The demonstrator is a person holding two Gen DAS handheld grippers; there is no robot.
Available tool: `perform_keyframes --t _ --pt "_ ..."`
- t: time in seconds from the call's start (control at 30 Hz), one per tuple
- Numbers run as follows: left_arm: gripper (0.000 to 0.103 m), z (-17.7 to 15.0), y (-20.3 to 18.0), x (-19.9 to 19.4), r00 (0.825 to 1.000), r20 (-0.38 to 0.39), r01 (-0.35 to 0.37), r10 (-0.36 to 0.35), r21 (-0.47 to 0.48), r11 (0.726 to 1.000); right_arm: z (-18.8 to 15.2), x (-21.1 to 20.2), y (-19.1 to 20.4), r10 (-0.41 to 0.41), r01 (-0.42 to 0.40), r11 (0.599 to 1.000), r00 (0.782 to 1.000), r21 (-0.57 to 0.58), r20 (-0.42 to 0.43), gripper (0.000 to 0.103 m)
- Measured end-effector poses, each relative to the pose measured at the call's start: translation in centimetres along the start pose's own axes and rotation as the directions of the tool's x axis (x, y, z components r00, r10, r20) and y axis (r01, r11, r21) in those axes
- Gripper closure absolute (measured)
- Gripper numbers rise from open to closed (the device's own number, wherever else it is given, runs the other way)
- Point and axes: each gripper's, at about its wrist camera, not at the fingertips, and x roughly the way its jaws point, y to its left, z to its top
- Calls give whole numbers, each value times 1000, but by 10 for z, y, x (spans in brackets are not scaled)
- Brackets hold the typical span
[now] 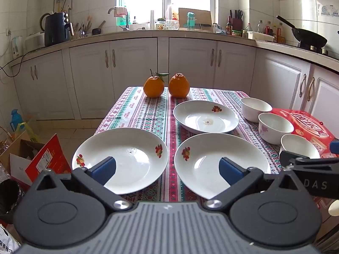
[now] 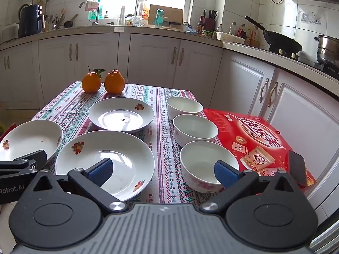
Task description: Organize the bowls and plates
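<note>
Two bumpy oranges [image 1: 166, 85] sit side by side at the far end of the table [image 1: 135, 110], which wears a cloth with bright stripes. A big red box [image 2: 257, 139] lies at the table's right side, with a dark phone [image 2: 297, 170] on its near corner. Behind it all are white cupboards [image 1: 131, 63] and a black wok [image 2: 281, 40] on the stove.

Three shiny white plates with small fruit pictures lie apart on the cloth. They are round and shallow. Three round white bowls stand in a row along the right edge, close together; the near bowl [image 2: 206, 165] has pink flowers on its side.

The left gripper [image 1: 167, 169] hangs with its blue fingers spread wide, holding nothing. The left plate [image 1: 120, 158] and the middle plate [image 1: 220, 165] lie under it. The far plate [image 1: 206, 116] is well beyond.

The right gripper [image 2: 164, 170] is spread wide too, and empty. The middle plate is under its left finger and the near bowl under its right finger.
</note>
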Motion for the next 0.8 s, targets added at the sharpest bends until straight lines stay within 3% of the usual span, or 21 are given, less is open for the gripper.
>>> perform_keyframes --t 0.8 --pt "0 0 0 0 1000 1 2 -2 -3 1000 2 -5 -1 -6 6 1000 1000 -4 4 0"
